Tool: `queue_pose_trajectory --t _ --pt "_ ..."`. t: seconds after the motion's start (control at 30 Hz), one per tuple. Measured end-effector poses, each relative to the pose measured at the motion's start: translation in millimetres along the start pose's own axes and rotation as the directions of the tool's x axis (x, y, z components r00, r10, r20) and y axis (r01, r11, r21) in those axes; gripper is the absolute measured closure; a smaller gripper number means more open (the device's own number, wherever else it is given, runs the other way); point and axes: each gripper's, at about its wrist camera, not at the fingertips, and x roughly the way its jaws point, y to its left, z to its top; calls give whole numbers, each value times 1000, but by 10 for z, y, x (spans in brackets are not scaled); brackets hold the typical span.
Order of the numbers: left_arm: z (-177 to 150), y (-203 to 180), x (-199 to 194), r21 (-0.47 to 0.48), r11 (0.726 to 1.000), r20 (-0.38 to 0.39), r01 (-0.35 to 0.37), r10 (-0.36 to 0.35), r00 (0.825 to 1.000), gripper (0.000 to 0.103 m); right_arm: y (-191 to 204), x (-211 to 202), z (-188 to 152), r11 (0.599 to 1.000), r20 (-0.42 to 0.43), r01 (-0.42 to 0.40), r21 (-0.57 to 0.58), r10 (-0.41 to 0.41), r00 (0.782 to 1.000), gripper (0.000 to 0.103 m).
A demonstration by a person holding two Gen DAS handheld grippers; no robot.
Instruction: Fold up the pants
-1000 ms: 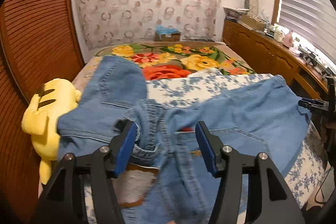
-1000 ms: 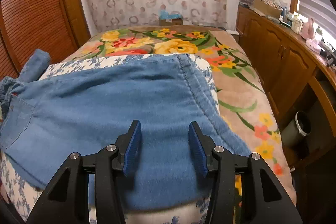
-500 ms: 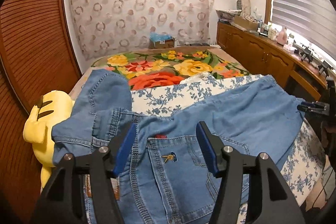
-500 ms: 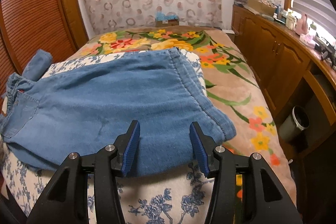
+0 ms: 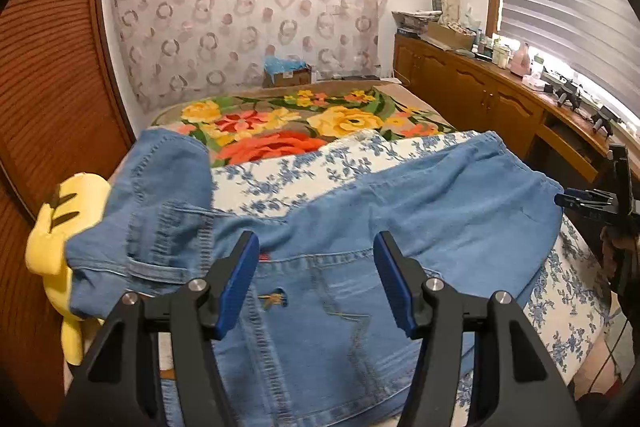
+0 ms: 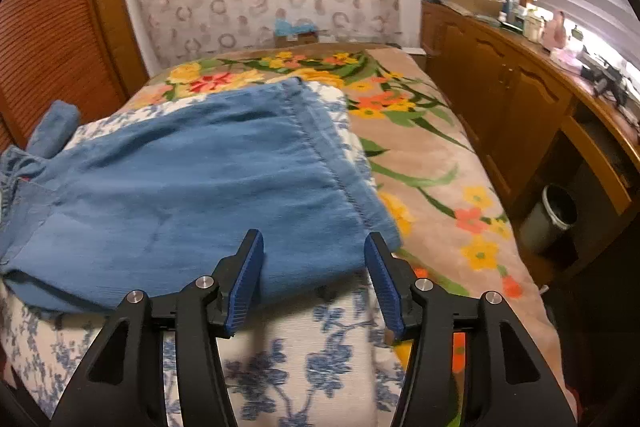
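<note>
Light blue denim pants [image 5: 420, 227] lie across a blue-flowered white cloth [image 5: 320, 167] on the bed. The waistband and back pocket are under my left gripper [image 5: 316, 271], which is open and empty just above them. One leg [image 5: 168, 167] is flipped over toward the far left. The other leg [image 6: 192, 179] stretches right to its hem [image 6: 332, 167]. My right gripper [image 6: 314, 271] is open and empty, hovering at the near edge of that leg end. It also shows in the left wrist view [image 5: 592, 203] at the far right.
A yellow plush toy [image 5: 60, 227] sits at the bed's left edge by the wooden louvred doors [image 5: 48, 67]. A floral blanket [image 6: 420, 155] covers the bed. Wooden cabinets [image 6: 520, 99] run along the right, with a bin [image 6: 552, 219] on the floor. A box [image 5: 286, 75] stands at the far end.
Both grippers have pulled back toward me and risen. The bunched waistband has been let go and now lies flatter. The right leg end lies flat on the cloth.
</note>
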Motion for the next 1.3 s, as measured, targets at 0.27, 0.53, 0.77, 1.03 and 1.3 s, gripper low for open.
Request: queue_pose_trajectory --t 0.27,0.53,0.77,1.03,1.3 --pt "-205 -265 281 0 997 -73 77 -77 994 44 -118 61 -45 999 -40 30 40 -29 999 48" --pt "-354 -478 364 18 993 -112 119 -117 987 44 -221 168 52 994 -59 2 112 5 998 48" --pt "-399 -487 298 12 993 -103 121 -119 988 44 -121 61 166 995 -5 -15 101 16 1000 90" --pt "-447 -248 76 -28 995 -54 98 -99 994 44 406 -401 576 998 136 -66 -15 68 988 94" --pt "-556 52 -171 -62 996 -19 64 -65 998 44 1055 -544 925 990 159 -44 -135 65 985 94"
